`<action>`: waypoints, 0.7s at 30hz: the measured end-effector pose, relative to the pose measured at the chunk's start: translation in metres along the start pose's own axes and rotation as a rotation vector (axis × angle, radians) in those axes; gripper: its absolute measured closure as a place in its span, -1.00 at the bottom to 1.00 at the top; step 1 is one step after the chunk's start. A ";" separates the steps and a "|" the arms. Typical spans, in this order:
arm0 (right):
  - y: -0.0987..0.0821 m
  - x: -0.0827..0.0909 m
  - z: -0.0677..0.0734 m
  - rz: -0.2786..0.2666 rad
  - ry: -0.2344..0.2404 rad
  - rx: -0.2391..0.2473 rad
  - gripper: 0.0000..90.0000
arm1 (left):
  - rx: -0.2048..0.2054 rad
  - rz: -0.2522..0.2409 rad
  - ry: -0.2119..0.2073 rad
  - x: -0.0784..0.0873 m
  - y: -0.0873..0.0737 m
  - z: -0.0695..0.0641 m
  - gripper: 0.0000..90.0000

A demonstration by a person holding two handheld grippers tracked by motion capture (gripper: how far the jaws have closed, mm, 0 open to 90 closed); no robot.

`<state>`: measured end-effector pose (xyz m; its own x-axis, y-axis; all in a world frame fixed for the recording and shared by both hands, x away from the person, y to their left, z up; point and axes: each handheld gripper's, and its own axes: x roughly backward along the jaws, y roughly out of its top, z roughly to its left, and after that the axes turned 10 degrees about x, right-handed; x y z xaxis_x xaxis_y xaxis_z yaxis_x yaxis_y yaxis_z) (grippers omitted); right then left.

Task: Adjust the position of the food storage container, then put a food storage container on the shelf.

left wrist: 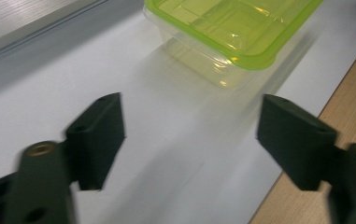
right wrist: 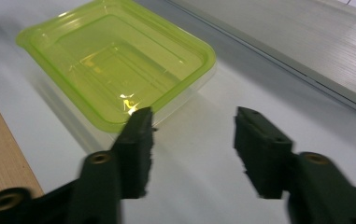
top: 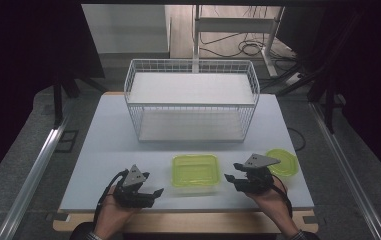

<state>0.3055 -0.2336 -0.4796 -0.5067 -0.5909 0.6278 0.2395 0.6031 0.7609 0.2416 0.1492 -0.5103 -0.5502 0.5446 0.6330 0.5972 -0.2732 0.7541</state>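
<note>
A clear rectangular box with a yellow-green lid [top: 195, 171] lies near the front edge of the white table [top: 108, 145]. My left gripper [top: 152, 184] rests just left of it, jaws pointing at the box and open, with nothing between them. In the left gripper view the box [left wrist: 231, 28] sits ahead, beyond my open left gripper [left wrist: 189, 135]. My right gripper [top: 233, 172] stands just right of the box, also open and empty. In the right gripper view the box [right wrist: 115, 60] is ahead and to the left of my right gripper [right wrist: 192, 144], clear of its pads.
A white wire basket [top: 192, 100] stands at the back middle of the table. A round yellow-green lid [top: 284, 162] lies behind the right gripper. A wooden strip [top: 203, 222] runs along the table's front edge.
</note>
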 end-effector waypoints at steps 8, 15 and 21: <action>-0.007 -0.007 0.001 0.015 0.048 0.002 -0.61 | 0.013 0.004 0.021 0.002 -0.006 0.000 -0.88; -0.011 -0.006 0.001 0.003 0.074 -0.008 -0.77 | -0.001 0.003 0.016 0.001 -0.007 -0.001 -0.90; -0.010 -0.007 0.001 0.009 0.073 -0.001 -0.81 | -0.016 0.005 0.020 0.000 -0.008 -0.001 -0.92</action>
<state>0.3059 -0.2349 -0.4921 -0.4423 -0.6230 0.6451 0.2451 0.6080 0.7552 0.2365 0.1508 -0.5157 -0.5588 0.5270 0.6403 0.5909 -0.2887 0.7533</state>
